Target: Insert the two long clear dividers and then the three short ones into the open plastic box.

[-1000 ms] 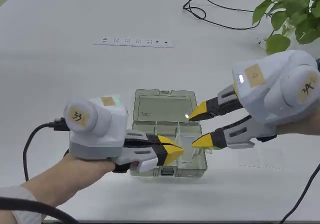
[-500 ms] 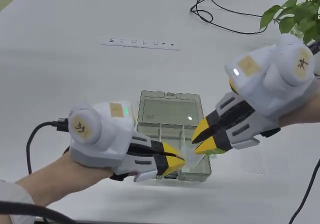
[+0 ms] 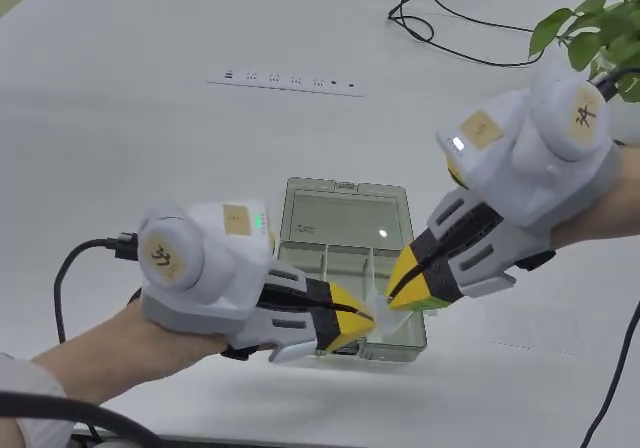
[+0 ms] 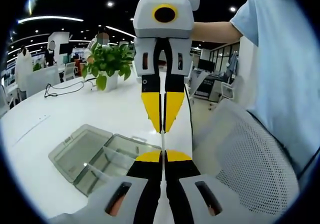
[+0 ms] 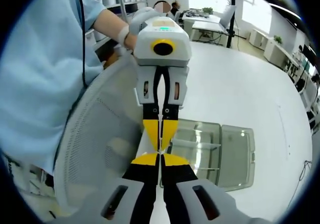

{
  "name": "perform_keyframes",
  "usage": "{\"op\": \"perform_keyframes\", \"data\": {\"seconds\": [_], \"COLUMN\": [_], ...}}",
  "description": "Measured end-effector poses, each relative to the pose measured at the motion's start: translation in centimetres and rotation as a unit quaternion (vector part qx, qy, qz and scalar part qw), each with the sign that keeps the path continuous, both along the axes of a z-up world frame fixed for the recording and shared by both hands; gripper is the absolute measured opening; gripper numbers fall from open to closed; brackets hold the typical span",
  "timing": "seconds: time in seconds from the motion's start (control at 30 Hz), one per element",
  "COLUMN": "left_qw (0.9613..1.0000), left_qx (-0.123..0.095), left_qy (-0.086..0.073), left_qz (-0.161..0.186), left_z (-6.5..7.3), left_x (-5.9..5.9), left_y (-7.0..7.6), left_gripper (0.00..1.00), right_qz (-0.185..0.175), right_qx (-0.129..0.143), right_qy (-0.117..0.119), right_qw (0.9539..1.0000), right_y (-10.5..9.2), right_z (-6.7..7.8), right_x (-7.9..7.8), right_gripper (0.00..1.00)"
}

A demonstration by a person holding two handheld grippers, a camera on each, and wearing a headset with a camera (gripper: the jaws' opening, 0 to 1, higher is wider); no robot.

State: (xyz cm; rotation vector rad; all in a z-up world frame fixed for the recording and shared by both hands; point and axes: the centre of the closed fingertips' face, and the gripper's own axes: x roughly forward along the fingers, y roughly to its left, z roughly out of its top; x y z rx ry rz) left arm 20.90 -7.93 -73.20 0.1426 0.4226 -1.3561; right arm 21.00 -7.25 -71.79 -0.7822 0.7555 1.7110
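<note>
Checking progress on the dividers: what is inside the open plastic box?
Clear dividers stand upright inside the box, splitting its rear into compartments. The left gripper and right gripper, shut on another clear piece, cover the front, so the count is unclear.

Head view bright and even, lit from overhead; soft shadows on the white table [image 3: 120, 118]. Small glint on the box lid [image 3: 382, 234]. Clear divider [image 3: 386, 305] reads as faint sheen. Gripper views bend hard at edges; ceiling lights [image 4: 50, 19] flare.
</note>
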Motion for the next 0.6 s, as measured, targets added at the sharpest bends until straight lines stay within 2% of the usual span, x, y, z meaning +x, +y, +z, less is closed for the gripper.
{"op": "perform_keyframes", "data": {"seconds": [0.2, 0.6], "left_qw": [1.0, 0.9996], "left_qx": [-0.004, -0.005], "left_qy": [0.008, 0.017], "left_qz": [0.0, 0.02], "left_z": [-0.09, -0.39], "left_x": [-0.22, 0.08], "left_y": [-0.1, 0.48], "left_gripper": [0.0, 0.0], "right_qz": [-0.004, 0.0], "right_qx": [-0.008, -0.016], "right_qy": [0.008, -0.002], "right_qw": [0.9999, 0.9999], "right_y": [0.0, 0.68], "right_z": [-0.12, -0.29], "right_x": [-0.1, 0.12], "right_gripper": [0.03, 0.02]}}
